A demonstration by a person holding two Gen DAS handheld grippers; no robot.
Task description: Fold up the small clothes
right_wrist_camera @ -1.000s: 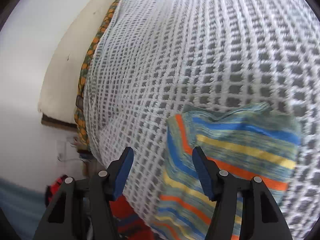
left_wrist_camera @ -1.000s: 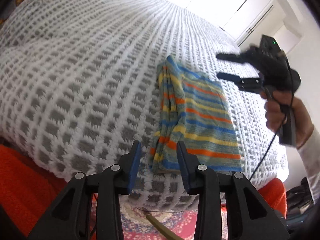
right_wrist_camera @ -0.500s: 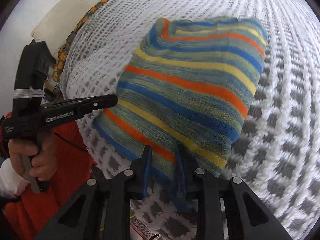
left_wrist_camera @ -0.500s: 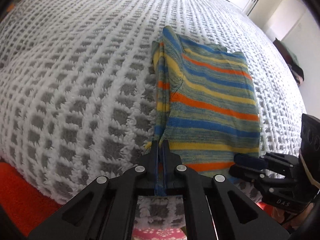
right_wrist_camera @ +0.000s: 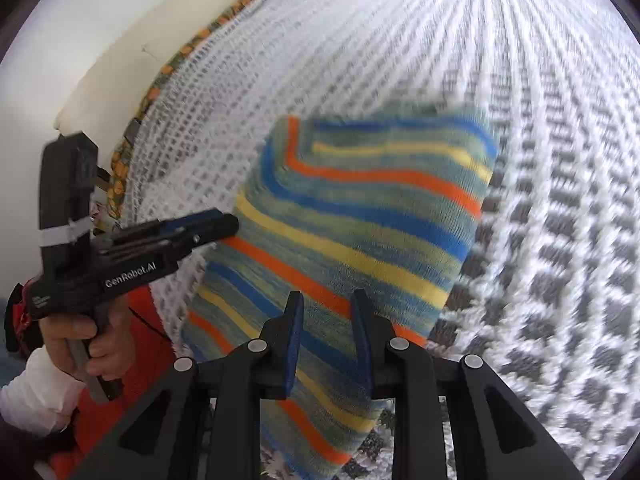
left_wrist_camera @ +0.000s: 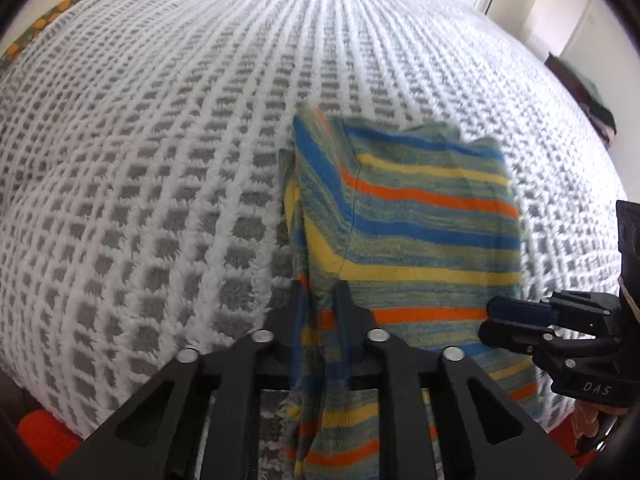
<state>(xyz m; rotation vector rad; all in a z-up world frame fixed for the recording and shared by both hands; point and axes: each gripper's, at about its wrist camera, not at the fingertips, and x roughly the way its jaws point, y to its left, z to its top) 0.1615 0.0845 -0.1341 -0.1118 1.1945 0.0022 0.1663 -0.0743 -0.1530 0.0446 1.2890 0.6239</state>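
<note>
The left black two-finger tongs [left_wrist_camera: 320, 304] are clamped on the near left corner of the striped blue, yellow and orange knitted garment [left_wrist_camera: 424, 232], blue-padded fingers nearly together with cloth bunched between them. The right black two-finger tongs [right_wrist_camera: 326, 320] grip the garment's near right edge, fingers somewhat apart with fabric passing between. A bare hand [right_wrist_camera: 80, 344] in a white sleeve squeezes the left tongs' handle, left of the garment.
</note>
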